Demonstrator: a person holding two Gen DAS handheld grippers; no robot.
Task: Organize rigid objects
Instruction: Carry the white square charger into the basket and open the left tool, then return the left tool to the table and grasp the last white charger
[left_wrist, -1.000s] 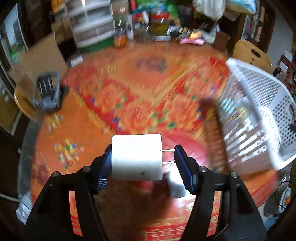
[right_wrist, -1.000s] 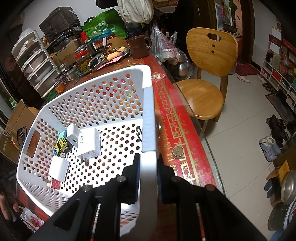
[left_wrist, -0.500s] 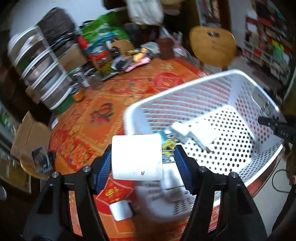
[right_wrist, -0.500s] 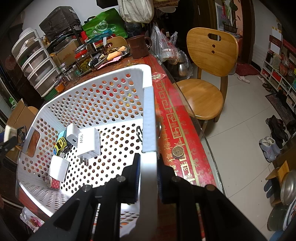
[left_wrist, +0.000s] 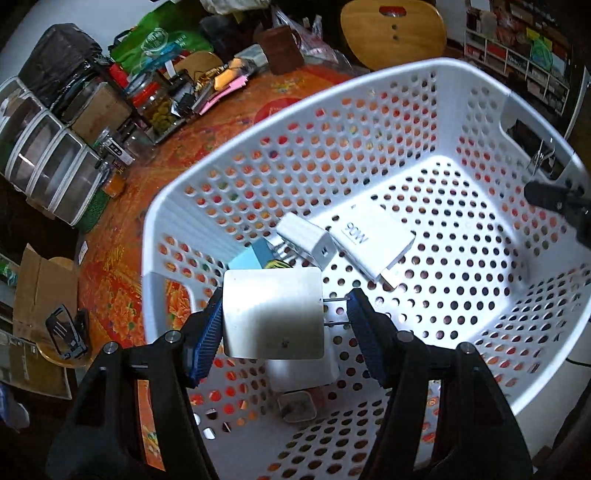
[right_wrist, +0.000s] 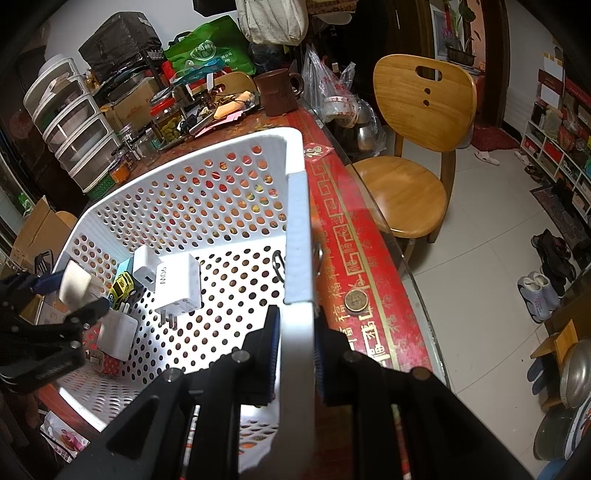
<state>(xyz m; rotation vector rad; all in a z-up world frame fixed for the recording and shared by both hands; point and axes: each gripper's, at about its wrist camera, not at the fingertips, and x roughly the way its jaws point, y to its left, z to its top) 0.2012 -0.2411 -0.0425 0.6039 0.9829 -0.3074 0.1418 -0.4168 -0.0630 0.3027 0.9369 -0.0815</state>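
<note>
The left gripper (left_wrist: 284, 321) holds a white charger (left_wrist: 272, 313) between its fingers, prongs against the right pad, above the near-left corner of the white basket (left_wrist: 369, 122). The right gripper (right_wrist: 294, 354) is clamped on the basket's rim. Farther in lie two more chargers (left_wrist: 369, 245) and a yellow toy car (right_wrist: 121, 285); the basket sits on the red tabletop (right_wrist: 343, 229)

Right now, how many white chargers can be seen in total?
4. One is held in the left tongs over the basket. Three lie inside: the big 90W one, a smaller one beside it, and one under the tongs. More may be hidden.
</note>
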